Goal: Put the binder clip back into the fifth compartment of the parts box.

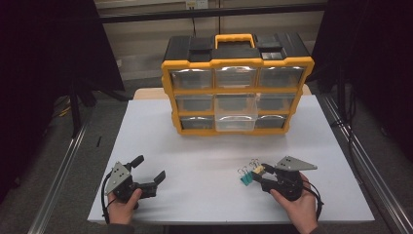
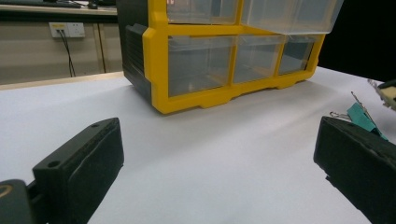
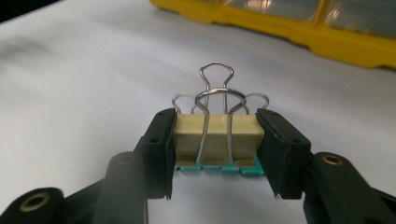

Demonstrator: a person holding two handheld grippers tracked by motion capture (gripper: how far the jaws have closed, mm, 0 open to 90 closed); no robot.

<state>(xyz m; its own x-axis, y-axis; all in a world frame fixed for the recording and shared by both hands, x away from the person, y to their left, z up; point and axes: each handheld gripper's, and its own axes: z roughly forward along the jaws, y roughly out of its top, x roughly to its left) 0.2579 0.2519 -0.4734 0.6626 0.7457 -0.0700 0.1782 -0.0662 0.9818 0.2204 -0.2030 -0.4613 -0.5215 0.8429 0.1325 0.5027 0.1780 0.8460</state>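
Two clips sat stacked: our right gripper (image 3: 217, 154) pinched the cream clip (image 3: 217, 135) over the teal clip (image 3: 219, 167); left gripper (image 1: 146, 171) gaped idle. Grasp step looked done; next we'd lift toward the open drawer (image 1: 235, 116) ahead.
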